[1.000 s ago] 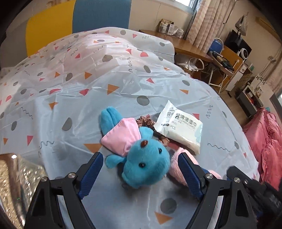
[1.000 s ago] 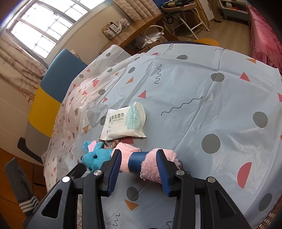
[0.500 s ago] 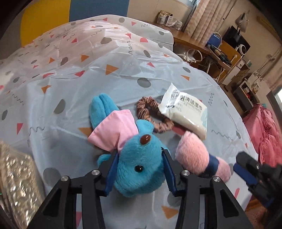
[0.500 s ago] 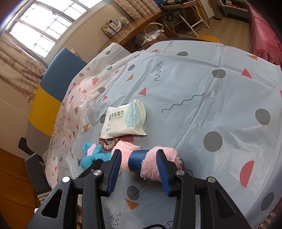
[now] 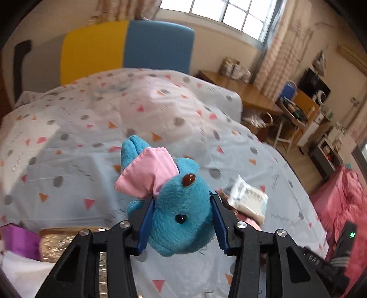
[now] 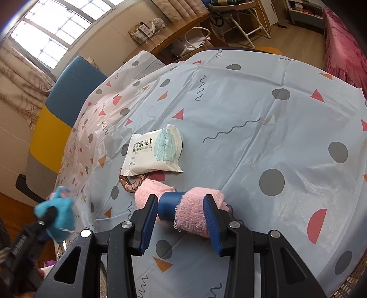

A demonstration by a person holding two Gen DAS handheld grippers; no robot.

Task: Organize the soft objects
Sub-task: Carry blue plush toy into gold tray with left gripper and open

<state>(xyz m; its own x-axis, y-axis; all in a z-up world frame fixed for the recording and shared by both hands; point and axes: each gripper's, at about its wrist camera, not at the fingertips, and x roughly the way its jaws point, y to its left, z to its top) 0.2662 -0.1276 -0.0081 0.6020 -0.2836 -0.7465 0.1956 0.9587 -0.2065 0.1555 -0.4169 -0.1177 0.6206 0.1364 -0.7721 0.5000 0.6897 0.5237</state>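
The left gripper (image 5: 182, 221) has closed on the blue plush toy (image 5: 181, 215) and lifted it clear of the patterned tablecloth (image 6: 240, 119), its jaws clamped on the head. Behind the table stand a blue-and-yellow chair (image 5: 126, 48), a bright window (image 5: 220, 11) and a wooden desk (image 5: 240, 89). On the cloth, the right gripper (image 6: 181, 217) squeezes the pink rolled towel (image 6: 195, 213), with the wipes packet (image 6: 153, 151) and brown scrunchie (image 6: 128, 181) just beyond.
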